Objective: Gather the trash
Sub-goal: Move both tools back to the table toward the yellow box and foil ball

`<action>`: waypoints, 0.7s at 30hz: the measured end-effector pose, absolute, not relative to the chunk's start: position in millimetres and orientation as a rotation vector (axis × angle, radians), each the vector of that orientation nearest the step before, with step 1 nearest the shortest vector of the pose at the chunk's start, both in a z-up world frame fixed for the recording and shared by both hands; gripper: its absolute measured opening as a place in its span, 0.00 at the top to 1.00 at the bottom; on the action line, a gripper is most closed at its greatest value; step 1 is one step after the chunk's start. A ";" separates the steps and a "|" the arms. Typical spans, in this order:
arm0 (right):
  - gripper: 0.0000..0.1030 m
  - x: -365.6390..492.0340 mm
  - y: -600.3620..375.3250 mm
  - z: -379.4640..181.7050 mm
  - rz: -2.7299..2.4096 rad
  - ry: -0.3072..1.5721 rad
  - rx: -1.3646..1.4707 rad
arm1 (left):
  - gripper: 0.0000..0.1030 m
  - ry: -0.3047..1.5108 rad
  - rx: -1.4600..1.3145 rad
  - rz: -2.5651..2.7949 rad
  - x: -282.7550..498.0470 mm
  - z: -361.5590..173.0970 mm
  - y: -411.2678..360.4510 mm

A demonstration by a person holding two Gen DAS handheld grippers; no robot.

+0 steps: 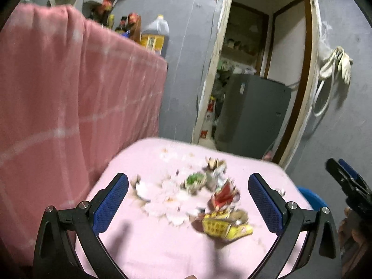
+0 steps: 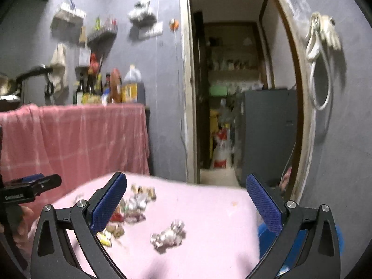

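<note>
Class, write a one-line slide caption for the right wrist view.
Open right gripper above a pink table strewn with wrappers and crumpled foil.

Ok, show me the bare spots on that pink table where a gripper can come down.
Bare pink cloth lies right of the crumpled silver foil wad, towards the blue bin, and along the near edge. Crowded: the heap of coloured wrappers and white scraps.

Home kitchen corner, oil jug [image 2: 131, 86] and sauce bottles [image 2: 89, 88] on a pink-draped counter [image 2: 74, 134], wall spice racks [image 2: 102, 33], doorway [image 2: 232, 93] onto a cluttered pantry.
</note>
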State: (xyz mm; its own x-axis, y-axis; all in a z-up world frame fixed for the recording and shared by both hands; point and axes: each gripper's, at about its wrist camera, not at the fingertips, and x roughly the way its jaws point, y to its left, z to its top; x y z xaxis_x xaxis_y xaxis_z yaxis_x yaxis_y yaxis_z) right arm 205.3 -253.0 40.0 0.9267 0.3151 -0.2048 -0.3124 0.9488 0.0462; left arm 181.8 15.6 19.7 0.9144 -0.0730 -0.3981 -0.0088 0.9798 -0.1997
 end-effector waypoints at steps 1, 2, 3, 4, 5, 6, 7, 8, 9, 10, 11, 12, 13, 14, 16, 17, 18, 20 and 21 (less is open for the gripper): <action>0.00 210.2 -250.0 35.4 0.315 0.247 0.006 | 0.02 0.435 -0.195 -0.036 183.2 16.0 14.9; 0.00 215.2 -247.5 30.7 0.311 0.281 0.000 | 0.02 0.460 -0.190 -0.041 185.6 12.5 13.8; 0.00 218.2 -245.8 26.7 0.311 0.305 -0.003 | 0.02 0.487 -0.186 -0.053 187.8 8.9 14.0; 0.00 222.8 -244.9 21.2 0.314 0.339 -0.006 | 0.02 0.516 -0.184 -0.070 190.0 5.1 14.0; 0.00 229.2 -243.2 15.1 0.319 0.386 -0.008 | 0.02 0.534 -0.184 -0.081 192.4 3.8 14.9; 0.00 232.1 -242.5 11.2 0.322 0.410 -0.008 | 0.02 0.554 -0.185 -0.101 194.0 1.5 14.3; 0.00 237.1 -241.4 5.9 0.328 0.448 -0.008 | 0.02 0.567 -0.187 -0.119 197.3 0.9 16.2; 0.00 240.5 -240.2 1.8 0.336 0.478 -0.008 | 0.02 0.579 -0.190 -0.138 198.9 -0.9 16.0; 0.00 242.4 -239.3 -2.3 0.339 0.497 -0.009 | 0.02 0.591 -0.192 -0.154 200.9 -2.0 16.2; 0.00 244.9 -238.3 -5.8 0.341 0.516 -0.009 | 0.02 0.599 -0.191 -0.166 201.1 -3.0 15.4; 0.00 247.6 -237.5 -9.7 0.347 0.539 -0.011 | 0.02 0.609 -0.188 -0.185 202.4 -3.9 14.6; 0.00 248.4 -238.8 -11.6 0.349 0.550 -0.011 | 0.02 0.627 -0.187 -0.209 204.3 -5.9 13.4; 0.01 250.3 -238.7 -14.4 0.353 0.567 -0.011 | 0.03 0.642 -0.188 -0.225 205.9 -7.8 12.8; 0.04 251.4 -238.9 -16.5 0.359 0.578 -0.009 | 0.03 0.654 -0.191 -0.234 207.3 -8.2 12.0; 0.11 255.2 -238.3 -19.4 0.373 0.597 -0.003 | 0.03 0.681 -0.204 -0.261 210.5 -10.3 11.9; 0.17 257.0 -239.6 -21.5 0.380 0.611 0.005 | 0.05 0.692 -0.211 -0.271 211.9 -11.6 12.4; 0.21 259.7 -238.8 -22.2 0.384 0.618 0.010 | 0.07 0.707 -0.220 -0.281 213.6 -13.7 13.0; 0.22 263.2 -240.6 -24.5 0.397 0.637 0.031 | 0.14 0.729 -0.233 -0.301 216.8 -15.2 14.1; 0.23 264.7 -242.1 -25.5 0.403 0.643 0.039 | 0.15 0.740 -0.239 -0.317 218.0 -16.0 14.0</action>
